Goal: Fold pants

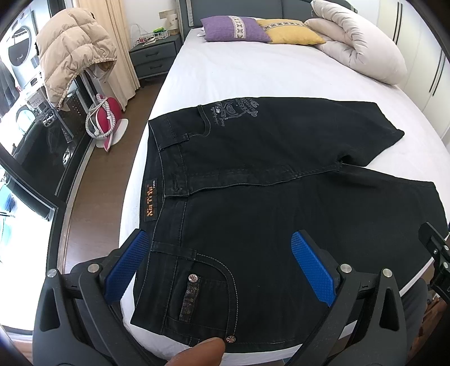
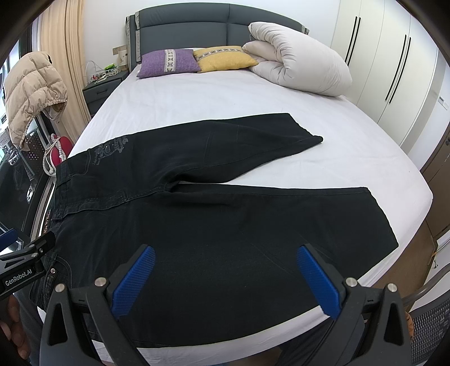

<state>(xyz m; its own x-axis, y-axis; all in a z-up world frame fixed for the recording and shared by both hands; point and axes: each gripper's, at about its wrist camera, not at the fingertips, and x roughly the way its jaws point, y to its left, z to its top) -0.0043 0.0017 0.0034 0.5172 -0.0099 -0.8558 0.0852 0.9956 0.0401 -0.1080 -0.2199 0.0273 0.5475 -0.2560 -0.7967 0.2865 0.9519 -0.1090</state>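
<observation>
Landmark: the bed (image 2: 281, 93), white-sheeted, with a grey headboard (image 2: 213, 26).

Off the bed's left side I see a beige puffer jacket (image 1: 73, 53) draped over a stand, a red bag (image 1: 108, 118) on the wooden floor below it, and a grey nightstand (image 1: 154, 57) at the bed's head corner.

On the bed, the black pants (image 2: 213, 231) lie spread flat and unfolded across its near half. The waistband (image 1: 157, 174) sits at the bed's left edge, showing an orange brand patch (image 1: 152, 201). The two legs run toward the bed's right side and splay apart, with white sheet showing between them.

My left gripper (image 1: 222, 267) hangs over the waist end, above the near pocket (image 1: 208, 287). Its blue pads (image 1: 313, 270) stand wide apart, holding nothing. A fingertip (image 1: 202, 352) shows at the bottom of this view.

My right gripper (image 2: 225, 281) hangs over the near leg, further toward the bed's right side. Its pads (image 2: 317, 281) are likewise spread and grasp nothing.

At the bed's head lie a purple cushion (image 2: 167, 63), a yellow cushion (image 2: 223, 59) and a rolled white duvet (image 2: 298, 59). White wardrobes (image 2: 391, 70) stand beyond the bed's right side.
</observation>
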